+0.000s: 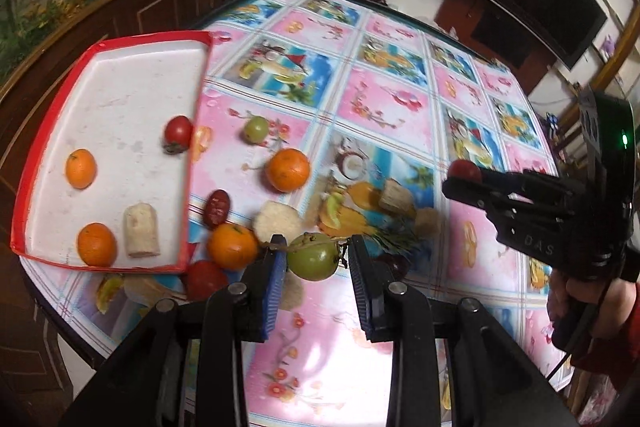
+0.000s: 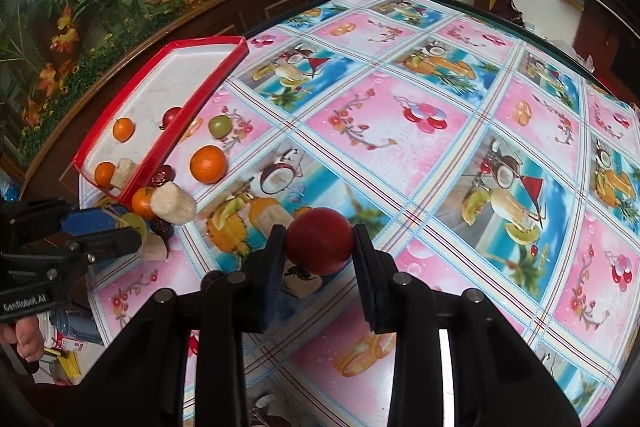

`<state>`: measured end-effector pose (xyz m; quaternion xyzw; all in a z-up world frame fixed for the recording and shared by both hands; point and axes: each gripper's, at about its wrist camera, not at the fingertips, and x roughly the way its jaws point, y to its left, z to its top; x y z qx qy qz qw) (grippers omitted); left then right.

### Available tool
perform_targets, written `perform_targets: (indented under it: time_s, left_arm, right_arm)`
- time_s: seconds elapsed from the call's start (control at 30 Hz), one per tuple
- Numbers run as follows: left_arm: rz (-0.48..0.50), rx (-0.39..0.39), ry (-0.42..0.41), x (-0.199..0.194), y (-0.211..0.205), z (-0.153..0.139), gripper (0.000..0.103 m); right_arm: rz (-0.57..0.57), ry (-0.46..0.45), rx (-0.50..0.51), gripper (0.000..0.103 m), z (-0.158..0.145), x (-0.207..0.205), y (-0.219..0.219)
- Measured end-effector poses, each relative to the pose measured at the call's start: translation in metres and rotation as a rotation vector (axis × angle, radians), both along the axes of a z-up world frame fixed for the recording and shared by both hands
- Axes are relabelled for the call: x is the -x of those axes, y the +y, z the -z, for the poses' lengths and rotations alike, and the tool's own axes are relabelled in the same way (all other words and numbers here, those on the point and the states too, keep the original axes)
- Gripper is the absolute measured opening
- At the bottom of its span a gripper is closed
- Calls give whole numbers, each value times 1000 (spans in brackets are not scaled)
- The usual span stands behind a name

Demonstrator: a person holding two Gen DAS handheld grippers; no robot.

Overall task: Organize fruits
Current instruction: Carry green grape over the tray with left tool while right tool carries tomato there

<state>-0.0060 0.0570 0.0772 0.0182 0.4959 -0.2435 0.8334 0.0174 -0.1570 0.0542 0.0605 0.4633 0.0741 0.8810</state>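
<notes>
My left gripper [image 1: 316, 247] is shut on a green round fruit [image 1: 312, 261] with a stem, held just above the table; the right wrist view shows this gripper [image 2: 128, 229] at the left edge. My right gripper [image 2: 320, 231] is shut on a red tomato-like fruit [image 2: 320, 241], lifted off the cloth; from the left wrist it [image 1: 450, 183] shows at the right. A red-rimmed white tray [image 1: 120, 87] lies left and holds two small oranges, a red fruit [image 1: 178, 133] and a pale cut chunk [image 1: 142, 231].
Loose on the patterned tablecloth beside the tray: a large orange [image 1: 288, 169], a small green fruit [image 1: 256, 129], a dark red date [image 1: 218, 209], another orange [image 1: 232, 246], pale chunks [image 1: 278, 221] and a red fruit [image 1: 204, 279]. A person's hand [image 1: 576, 299] holds the right gripper.
</notes>
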Motion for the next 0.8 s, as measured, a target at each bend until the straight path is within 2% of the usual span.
perform_targets:
  time_s: [0.4, 0.8]
  left_arm:
    - [-125, 8, -26, -28, 47, -11, 31]
    - [-229, 9, -28, -55, 87, -10, 31]
  right_arm:
    - [-35, -14, -8, 35, -8, -13, 16]
    - [-102, -38, -21, 35, -19, -42, 50]
